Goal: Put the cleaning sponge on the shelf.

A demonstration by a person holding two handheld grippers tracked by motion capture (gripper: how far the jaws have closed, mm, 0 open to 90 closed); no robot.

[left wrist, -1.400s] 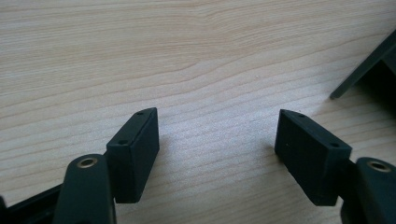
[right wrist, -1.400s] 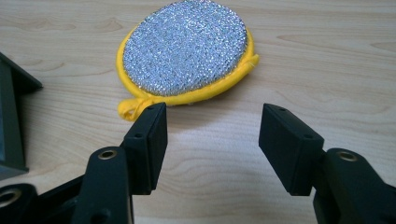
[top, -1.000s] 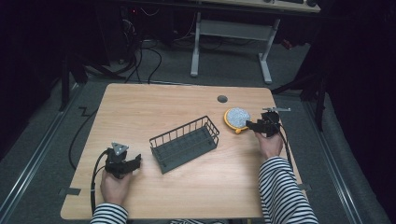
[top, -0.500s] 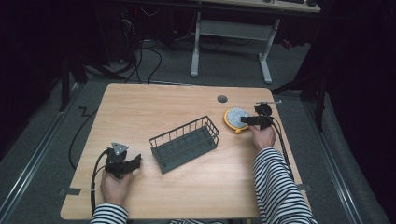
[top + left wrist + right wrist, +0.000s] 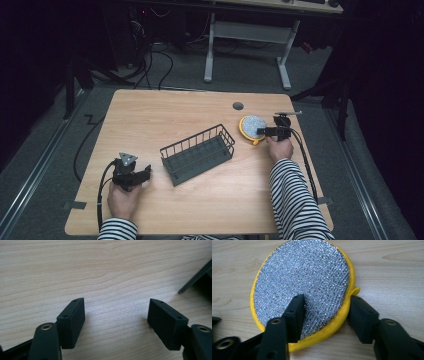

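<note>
So the right claw (image 5: 324, 315) is down at the round scrubber pad (image 5: 302, 287), yellow rim with a sparkly silver face, lying flat on the worktop (image 5: 150, 115) near its right edge, just beside the dark wire basket (image 5: 197, 153); jaws part-open, one over the silver face and one outside the yellow rim by the little loop, not pinched yet as far as I can tell; looks like the grab step to me; next it'd need to close on that edge and lift, probably basket-bound, just guessing; the left claw (image 5: 116, 315) rests on bare wood near the basket's corner, jaws wide, holding nothing.
</note>
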